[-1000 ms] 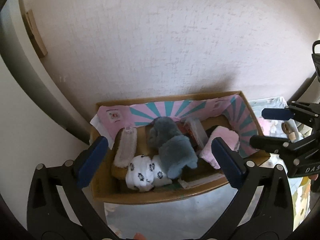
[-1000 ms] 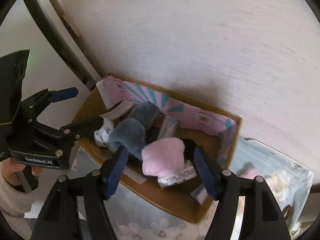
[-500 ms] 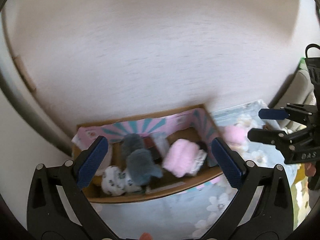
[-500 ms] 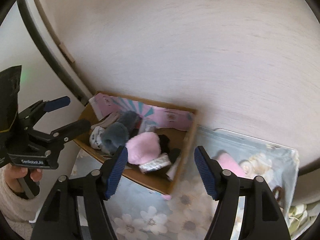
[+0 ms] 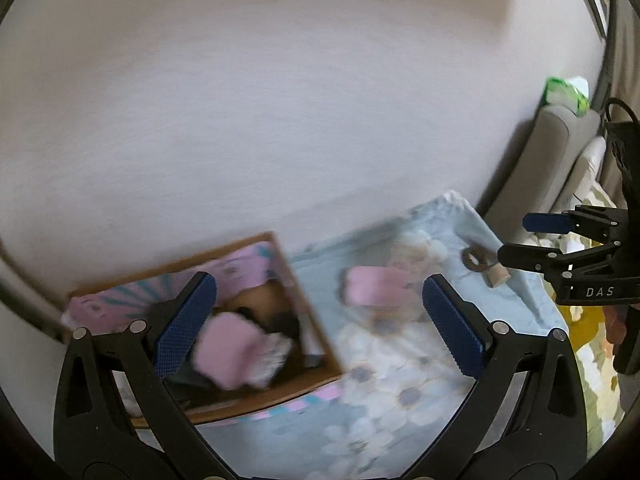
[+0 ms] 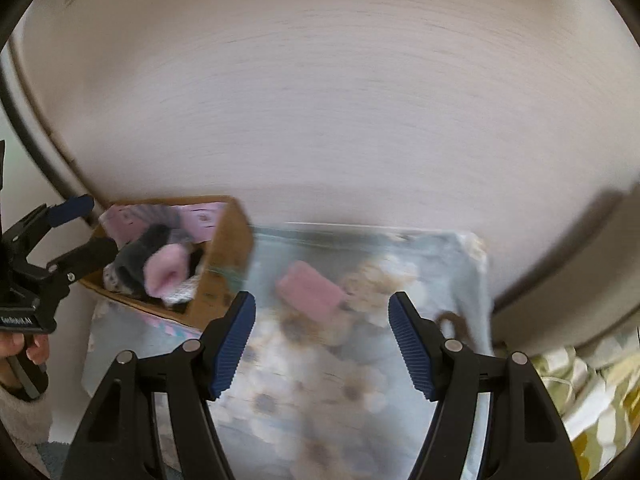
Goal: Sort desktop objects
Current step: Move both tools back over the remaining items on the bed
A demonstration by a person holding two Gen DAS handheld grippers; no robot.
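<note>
Pink, seemingly cloth item between spread right gripper fingers.

Box on the cloth at left — folded item lies to its right.

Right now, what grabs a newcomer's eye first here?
The cardboard box at left, stuffed with fuzzy socks, a pink one on top. Next, the lone pink item lying on the floral cloth, straight ahead of the open right tongs. The left tongs are open too.
</note>
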